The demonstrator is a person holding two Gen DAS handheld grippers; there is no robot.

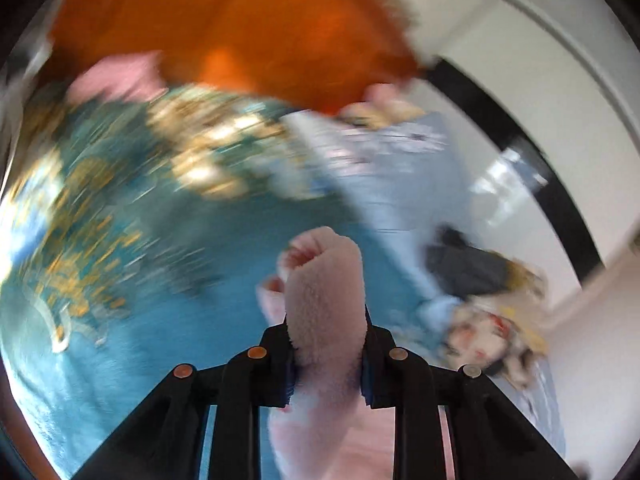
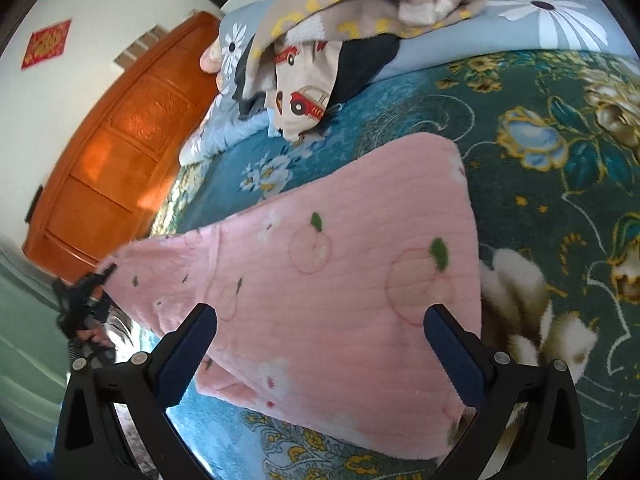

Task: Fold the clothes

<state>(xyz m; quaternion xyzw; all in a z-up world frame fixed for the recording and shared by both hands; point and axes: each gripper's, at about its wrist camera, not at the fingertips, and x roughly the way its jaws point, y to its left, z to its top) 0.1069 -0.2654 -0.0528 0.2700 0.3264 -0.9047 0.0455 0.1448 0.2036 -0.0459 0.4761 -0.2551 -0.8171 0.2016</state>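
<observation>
Floral bedspread carried the pink garment, its 9 o'clock sleeve pinched in the left gripper while the right gripper gaped wide above it; best to draw that sleeve inward evenly.

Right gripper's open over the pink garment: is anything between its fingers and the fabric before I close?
Nothing visible. The right gripper hangs open directly over the pink garment, with only fabric between its fingers. The pile of clothes lies farther back on the bed. The left gripper already grips a pink sleeve end.
</observation>
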